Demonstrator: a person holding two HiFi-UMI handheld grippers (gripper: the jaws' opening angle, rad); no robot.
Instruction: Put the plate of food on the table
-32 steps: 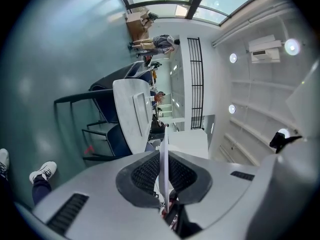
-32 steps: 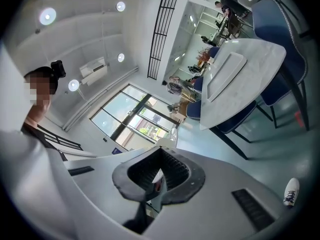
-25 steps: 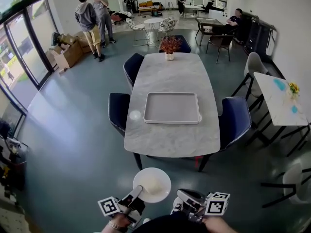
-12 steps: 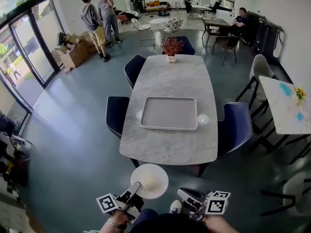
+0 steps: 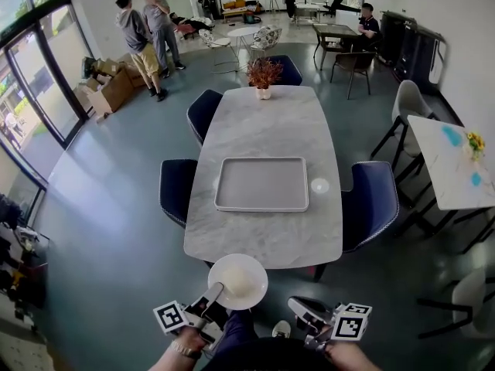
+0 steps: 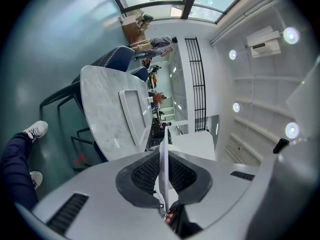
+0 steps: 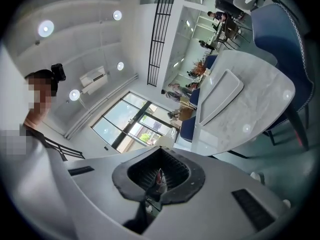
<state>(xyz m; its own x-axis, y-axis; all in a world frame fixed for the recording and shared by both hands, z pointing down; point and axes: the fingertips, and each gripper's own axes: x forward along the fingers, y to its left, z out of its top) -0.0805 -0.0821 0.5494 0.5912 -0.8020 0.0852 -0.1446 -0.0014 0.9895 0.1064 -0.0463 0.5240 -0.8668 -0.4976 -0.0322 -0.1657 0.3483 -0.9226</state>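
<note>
A white plate (image 5: 237,280) with a pale mound of food hangs just short of the near end of the marble table (image 5: 263,230). My left gripper (image 5: 219,291) is shut on the plate's near rim. In the left gripper view the plate (image 6: 163,143) shows edge-on between the black pads of the left gripper (image 6: 165,170), with the table (image 6: 100,109) beyond. My right gripper (image 5: 304,312) hovers to the right of the plate, apart from it. In the right gripper view the right gripper (image 7: 159,176) has its jaws together with nothing in them.
A grey tray (image 5: 261,184) lies in the middle of the table and a vase of reddish flowers (image 5: 264,74) stands at its far end. Blue chairs (image 5: 370,201) flank both long sides. People stand at the far left beside cardboard boxes (image 5: 108,91).
Both grippers and the plate have come closer to the table's near end. The plate now sits right at the table's edge in the head view.
</note>
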